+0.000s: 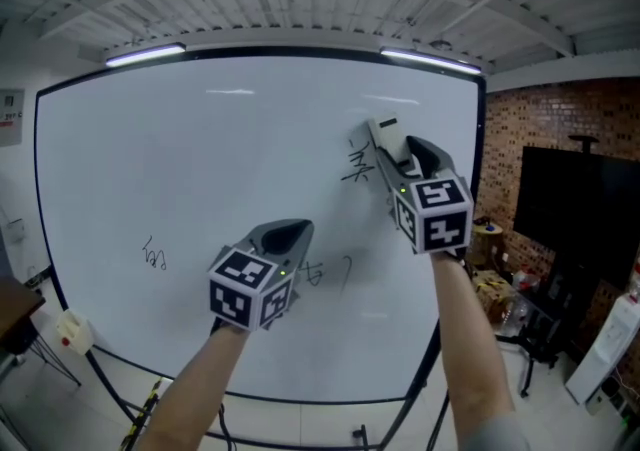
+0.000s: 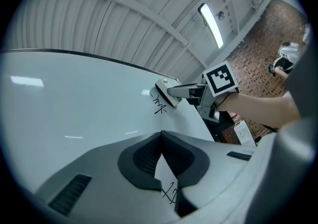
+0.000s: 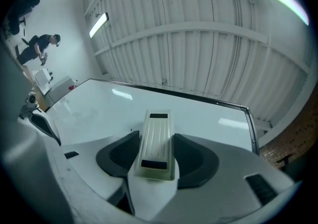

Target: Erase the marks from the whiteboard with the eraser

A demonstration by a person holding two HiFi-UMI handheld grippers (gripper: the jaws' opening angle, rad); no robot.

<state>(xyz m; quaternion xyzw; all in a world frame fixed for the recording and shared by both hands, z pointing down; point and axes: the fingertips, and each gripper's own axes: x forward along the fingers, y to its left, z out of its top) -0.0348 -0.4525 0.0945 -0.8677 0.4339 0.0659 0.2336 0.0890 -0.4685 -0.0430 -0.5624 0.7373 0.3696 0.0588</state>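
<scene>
A large whiteboard (image 1: pixel 200 169) stands in front of me. It carries black marks at the upper right (image 1: pixel 357 164), at the lower middle (image 1: pixel 318 274) and at the lower left (image 1: pixel 154 257). My right gripper (image 1: pixel 400 154) is shut on a white eraser (image 1: pixel 388 139), which lies against the board at the upper right marks (image 2: pixel 159 105). In the right gripper view the eraser (image 3: pixel 156 141) sits lengthwise between the jaws. My left gripper (image 1: pixel 290 231) hangs near the lower middle marks (image 2: pixel 169 193), shut with nothing in it.
A brick wall (image 1: pixel 560 119) and a black screen (image 1: pixel 570 204) are to the right of the board. Below them is a cluttered table (image 1: pixel 500 289). The board's stand legs (image 1: pixel 410 399) reach the floor. A white object (image 1: pixel 75 331) hangs at the lower left corner. People (image 3: pixel 42 46) stand far off.
</scene>
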